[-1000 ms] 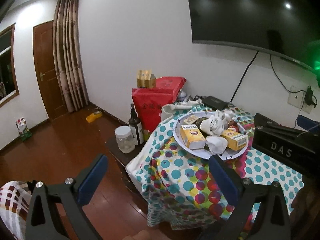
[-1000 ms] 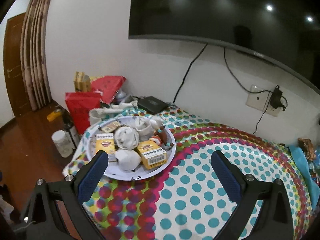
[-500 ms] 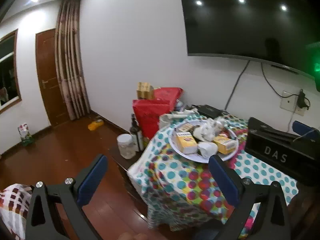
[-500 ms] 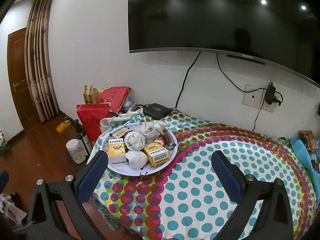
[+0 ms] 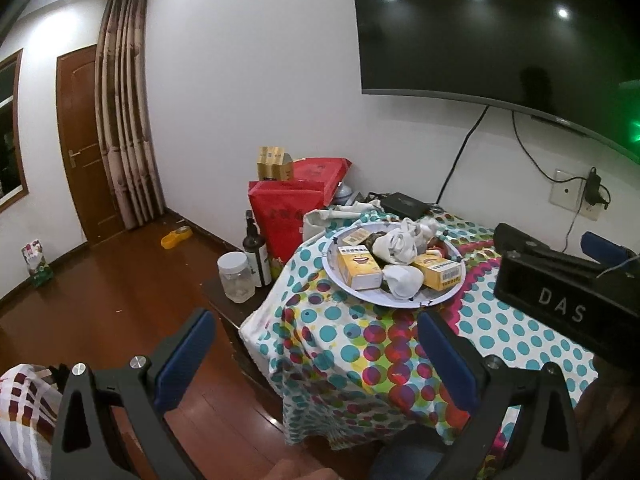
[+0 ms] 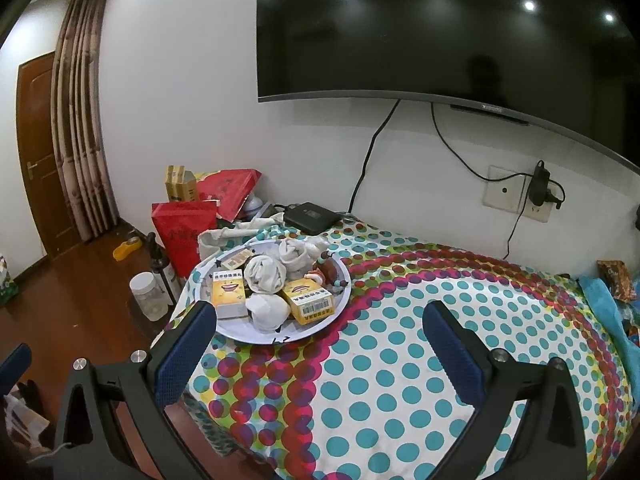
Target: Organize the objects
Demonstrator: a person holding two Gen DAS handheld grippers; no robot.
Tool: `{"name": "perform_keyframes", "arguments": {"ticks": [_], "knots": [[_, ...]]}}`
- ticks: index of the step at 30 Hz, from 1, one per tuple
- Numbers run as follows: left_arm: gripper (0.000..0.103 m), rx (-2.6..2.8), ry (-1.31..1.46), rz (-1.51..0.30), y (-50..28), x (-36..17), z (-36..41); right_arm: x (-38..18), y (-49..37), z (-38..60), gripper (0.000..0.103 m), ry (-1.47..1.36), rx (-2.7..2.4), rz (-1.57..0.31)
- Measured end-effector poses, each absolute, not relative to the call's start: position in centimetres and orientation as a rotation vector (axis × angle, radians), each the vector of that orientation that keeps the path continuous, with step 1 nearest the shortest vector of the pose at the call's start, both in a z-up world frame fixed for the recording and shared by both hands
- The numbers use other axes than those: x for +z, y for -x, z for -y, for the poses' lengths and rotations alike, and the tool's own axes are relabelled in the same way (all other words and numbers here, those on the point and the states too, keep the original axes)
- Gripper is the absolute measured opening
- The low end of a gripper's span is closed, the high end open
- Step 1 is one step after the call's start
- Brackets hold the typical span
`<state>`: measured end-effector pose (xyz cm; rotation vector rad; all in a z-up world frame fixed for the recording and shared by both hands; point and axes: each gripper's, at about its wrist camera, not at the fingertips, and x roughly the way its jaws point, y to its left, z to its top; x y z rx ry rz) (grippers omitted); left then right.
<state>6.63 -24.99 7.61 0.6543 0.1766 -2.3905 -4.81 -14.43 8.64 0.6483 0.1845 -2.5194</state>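
Both wrist cams look forward and slightly down along their own fingers, held back from the table. Left cam sits off the table's left corner over the floor, facing the plate [image 5: 394,304] and wall. Right cam sits further right, over the dotted tablecloth [image 6: 400,344]. Shared: plate, TV [image 6: 440,28], red bags [image 5: 286,216], door

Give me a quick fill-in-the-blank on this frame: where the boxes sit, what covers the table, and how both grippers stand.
1. The two yellow boxes lie in the round ____ with the rolled white cloths.
2. The tablecloth is printed with coloured ____.
3. The left gripper and right gripper are both ____ and hold nothing.
4. The clear jar stands beside a dark ____.

Missing words: tray; dots; open; bottle
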Motion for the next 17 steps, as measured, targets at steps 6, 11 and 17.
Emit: {"name": "perform_keyframes", "arguments": {"ticks": [6, 11, 17], "knots": [[0.103, -2.431, -0.622, -0.192, -6.9, 8.0, 24.8, 8.8, 4.2, 14.8, 0.103, -0.617, -2.516, -0.212], [0.103, -2.479, -0.603, -0.198, -7.2, 8.2, 24.4, 8.7, 4.2, 14.7, 0.103, -0.617, -2.514, -0.219], [0.103, -2.431, -0.616, -0.089, -6.8, 7.9, 23.2, 8.9, 4.1, 14.4, 0.103, -0.604, -2.519, -0.206]]}}
